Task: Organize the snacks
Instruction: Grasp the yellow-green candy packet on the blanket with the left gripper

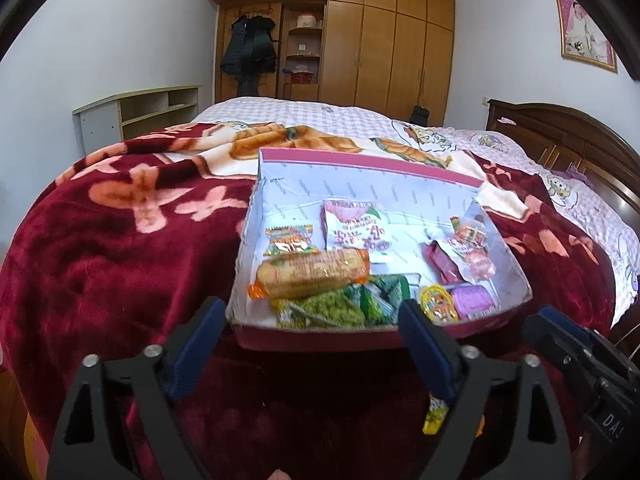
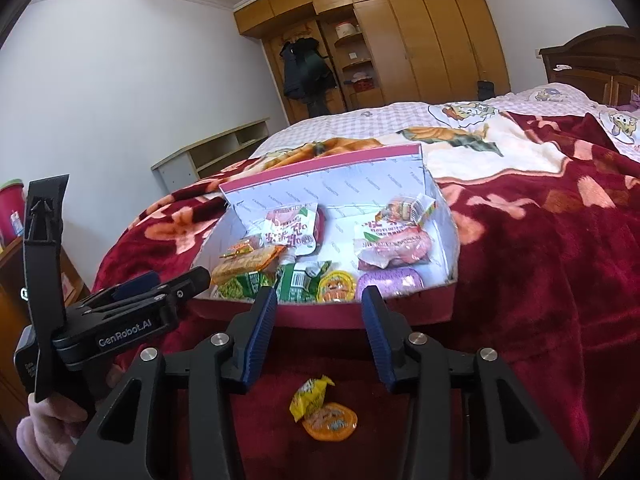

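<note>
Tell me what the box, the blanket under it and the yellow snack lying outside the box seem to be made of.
Box: looks like cardboard, pink outside, white printed lining, with slightly ragged cut edges.
Blanket: plush fleece, probably synthetic; soft nap with a sheen and crush marks.
Yellow snack: glossy crinkled plastic film, twisted at the end. It touches an orange jelly cup, likely clear plastic with a printed foil lid.

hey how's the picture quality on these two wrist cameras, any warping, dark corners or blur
Left wrist view: strong fisheye bending, black corners, snack box sharp, left hand-held gripper slightly soft at the near edge. Right wrist view: same curved walls and dark corners, even daylight, yellow candy on the red blanket clear, no harsh glare.
</note>
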`<move>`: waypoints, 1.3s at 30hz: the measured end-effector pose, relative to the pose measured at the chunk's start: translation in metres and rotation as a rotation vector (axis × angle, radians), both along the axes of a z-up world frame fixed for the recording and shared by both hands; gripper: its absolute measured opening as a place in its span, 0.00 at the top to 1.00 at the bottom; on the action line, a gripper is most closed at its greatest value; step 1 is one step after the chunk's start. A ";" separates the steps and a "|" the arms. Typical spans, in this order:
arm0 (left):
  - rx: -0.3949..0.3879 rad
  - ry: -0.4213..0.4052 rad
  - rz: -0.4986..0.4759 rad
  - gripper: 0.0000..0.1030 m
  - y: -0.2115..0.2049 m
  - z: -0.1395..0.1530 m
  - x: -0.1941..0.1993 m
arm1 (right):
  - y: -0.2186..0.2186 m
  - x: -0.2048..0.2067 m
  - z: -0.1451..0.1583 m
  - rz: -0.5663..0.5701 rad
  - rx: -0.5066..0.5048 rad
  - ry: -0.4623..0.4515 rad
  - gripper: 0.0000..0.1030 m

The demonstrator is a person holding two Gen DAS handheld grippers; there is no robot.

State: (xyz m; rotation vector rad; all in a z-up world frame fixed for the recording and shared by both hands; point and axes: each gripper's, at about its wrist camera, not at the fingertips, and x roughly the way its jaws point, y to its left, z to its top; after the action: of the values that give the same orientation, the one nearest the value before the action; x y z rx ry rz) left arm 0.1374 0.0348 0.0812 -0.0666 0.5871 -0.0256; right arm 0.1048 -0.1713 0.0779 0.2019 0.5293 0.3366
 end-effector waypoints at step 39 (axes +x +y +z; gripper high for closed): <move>-0.031 0.263 -0.190 0.16 -0.067 -0.076 -0.007 | -0.041 -0.039 -0.044 -0.073 -0.018 0.076 0.55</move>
State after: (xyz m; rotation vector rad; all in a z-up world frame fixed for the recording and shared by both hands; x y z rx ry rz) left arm 0.1300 -0.0323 0.0056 -0.0447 0.8547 -0.2133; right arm 0.0662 -0.2127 0.0338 0.2164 0.5980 0.2541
